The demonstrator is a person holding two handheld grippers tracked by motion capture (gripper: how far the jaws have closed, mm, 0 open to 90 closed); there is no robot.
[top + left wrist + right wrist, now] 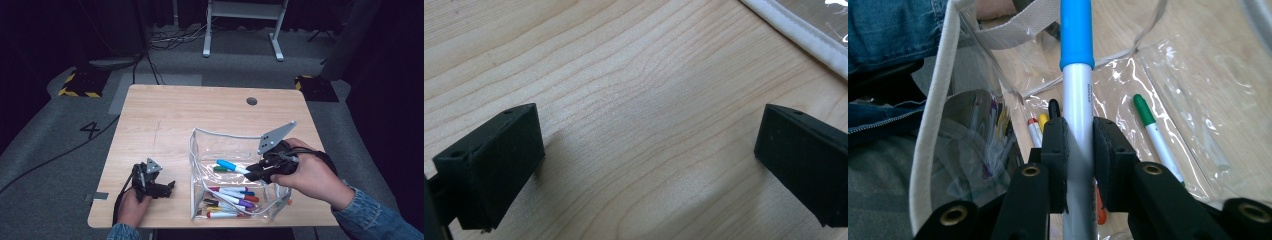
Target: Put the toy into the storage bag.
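Blue-capped marker (1077,100) sits clamped in the right tongs (1079,150), both pads pressed on its white barrel, held over the clear pouch (200,150) on the counter (165,115). Judging from that, the step in hand is loading markers into the pouch, w/ this one mid-carry above the opening. Next move likely calls for lowering it past the white-trimmed rim, laying it beside the other markers (230,197) piled at the near end, then spreading the jaws to let go w/o snagging the plastic wall. A green marker (1153,132) lies alone farther in, so there's room.

Orientation: in the high view the marker's (232,166) long axis runs roughly level, blue cap pointing toward the left side of the counter, barrel end back in the grip.

Left tongs (649,165) hover wide apart over bare wood just beside the pouch edge, nothing btwn them.
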